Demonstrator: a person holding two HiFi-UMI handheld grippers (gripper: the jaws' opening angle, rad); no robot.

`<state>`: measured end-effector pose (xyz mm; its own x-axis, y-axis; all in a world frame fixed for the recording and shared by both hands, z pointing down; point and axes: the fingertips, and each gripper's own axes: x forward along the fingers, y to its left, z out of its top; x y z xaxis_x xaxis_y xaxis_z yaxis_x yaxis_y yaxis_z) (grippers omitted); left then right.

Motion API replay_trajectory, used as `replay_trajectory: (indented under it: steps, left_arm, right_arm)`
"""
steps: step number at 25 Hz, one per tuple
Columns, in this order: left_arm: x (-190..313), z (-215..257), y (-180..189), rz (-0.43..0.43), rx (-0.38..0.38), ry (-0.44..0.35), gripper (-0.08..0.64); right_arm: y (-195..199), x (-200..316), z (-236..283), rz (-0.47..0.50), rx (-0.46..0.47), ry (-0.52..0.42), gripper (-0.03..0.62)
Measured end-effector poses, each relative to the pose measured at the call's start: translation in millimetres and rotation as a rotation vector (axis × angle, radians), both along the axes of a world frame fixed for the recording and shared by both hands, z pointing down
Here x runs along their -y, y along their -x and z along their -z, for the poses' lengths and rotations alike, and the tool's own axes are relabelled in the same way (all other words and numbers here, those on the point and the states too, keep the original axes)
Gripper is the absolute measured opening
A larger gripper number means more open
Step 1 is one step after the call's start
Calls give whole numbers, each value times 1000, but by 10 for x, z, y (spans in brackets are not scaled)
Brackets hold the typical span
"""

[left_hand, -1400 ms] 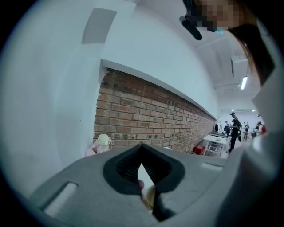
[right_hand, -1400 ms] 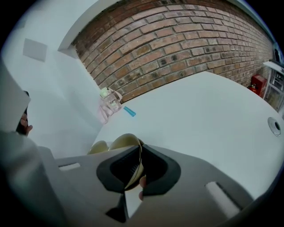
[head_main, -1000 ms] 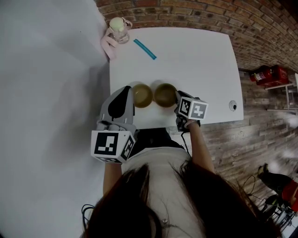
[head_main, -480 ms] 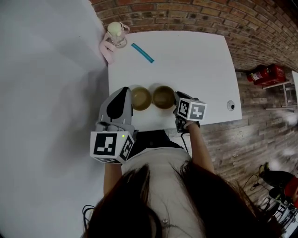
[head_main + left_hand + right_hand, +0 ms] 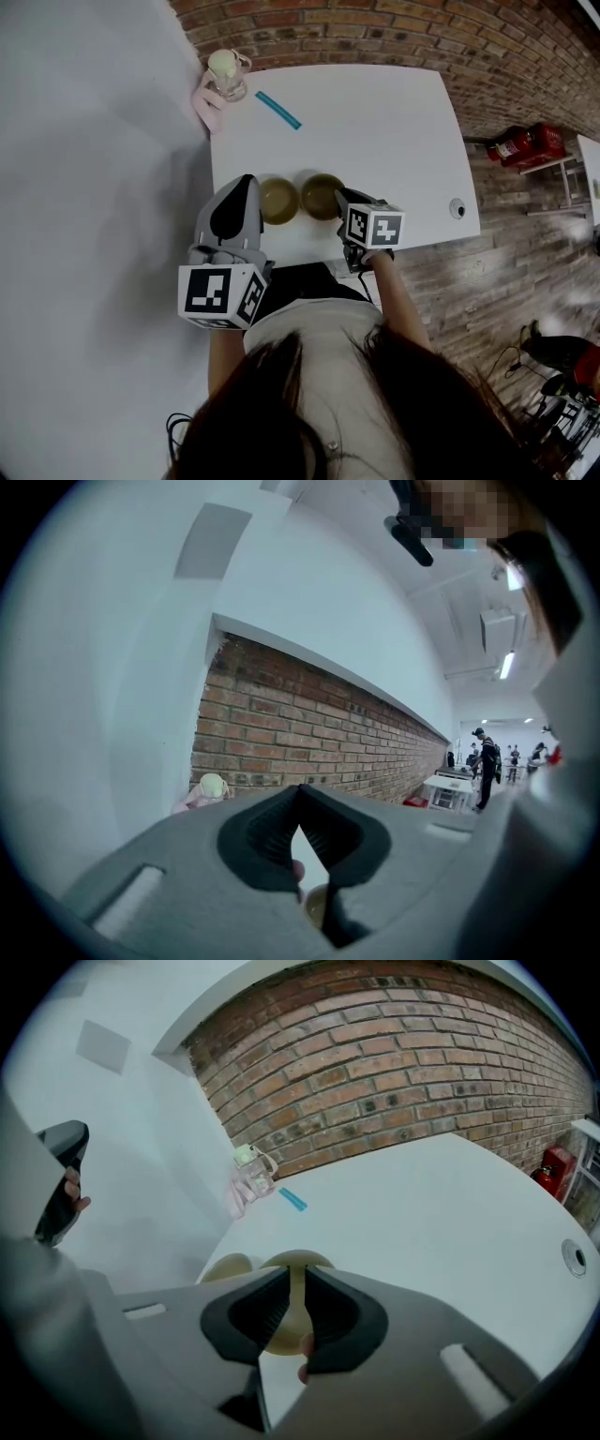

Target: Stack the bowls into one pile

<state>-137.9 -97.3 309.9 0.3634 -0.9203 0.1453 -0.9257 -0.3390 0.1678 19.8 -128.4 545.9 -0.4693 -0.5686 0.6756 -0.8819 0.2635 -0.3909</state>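
Resting on smooth white table (image 5: 394,141), round glossy bowls (image 5: 278,200)

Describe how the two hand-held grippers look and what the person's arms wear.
The left hand-held gripper and the right hand-held gripper have smooth light-grey shells, black ribbed pads, and a cube with black-and-white square markers at the back of each. The left shell has a dark patch on top. The person wears a light top; forearms bare of sleeves.

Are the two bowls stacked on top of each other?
No, the left bowl and right bowl sit side by side on the white table.
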Motion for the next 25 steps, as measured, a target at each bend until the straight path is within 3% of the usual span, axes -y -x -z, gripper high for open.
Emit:
replay_trajectory:
  steps: [25]
  left_arm:
    - [-225, -82, 248, 90, -26, 19, 0]
  right_arm:
    - [709, -337, -23, 217, 21, 26, 58]
